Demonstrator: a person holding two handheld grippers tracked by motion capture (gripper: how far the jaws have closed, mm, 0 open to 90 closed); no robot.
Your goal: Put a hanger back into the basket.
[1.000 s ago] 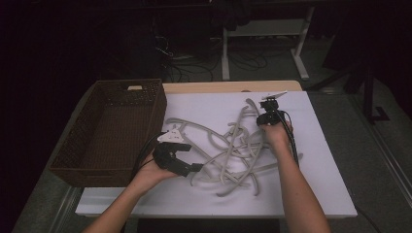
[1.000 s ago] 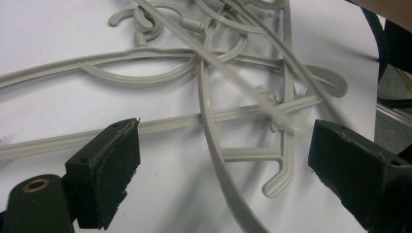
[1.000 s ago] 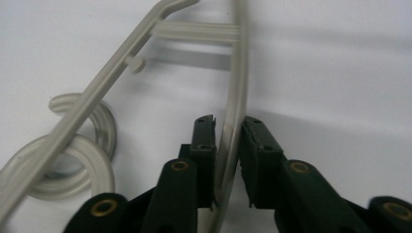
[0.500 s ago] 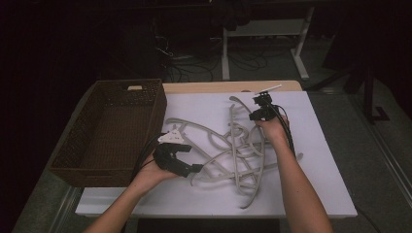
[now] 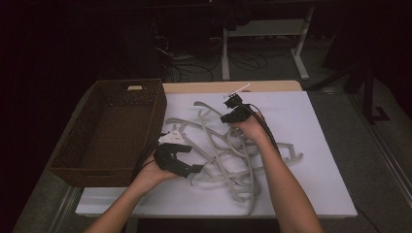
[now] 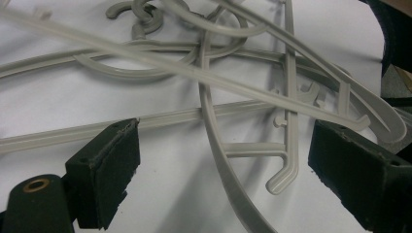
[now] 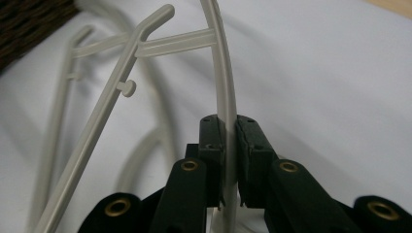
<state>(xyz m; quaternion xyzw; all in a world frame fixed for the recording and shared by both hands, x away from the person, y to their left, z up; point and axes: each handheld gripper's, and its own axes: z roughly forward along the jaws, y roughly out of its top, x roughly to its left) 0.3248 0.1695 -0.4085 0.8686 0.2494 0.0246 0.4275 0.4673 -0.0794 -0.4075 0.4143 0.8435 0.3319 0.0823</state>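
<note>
Hangers — grey plastic ones — lie in a tangled heap on the white bench, just right of the wicker basket. Right tool, at the far side of the heap, has been closing and is clamped on one thin curved hanger arm. Left tool hovers at the near left edge of the heap — its jaws stand wide apart, with nothing gripped.

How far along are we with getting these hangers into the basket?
Nothing looks done yet: the wicker basket holds no hanger. In hand: the right claw is clamped on one hanger's arm. Left: the tangled hanger pile; the left claw is open over it.
</note>
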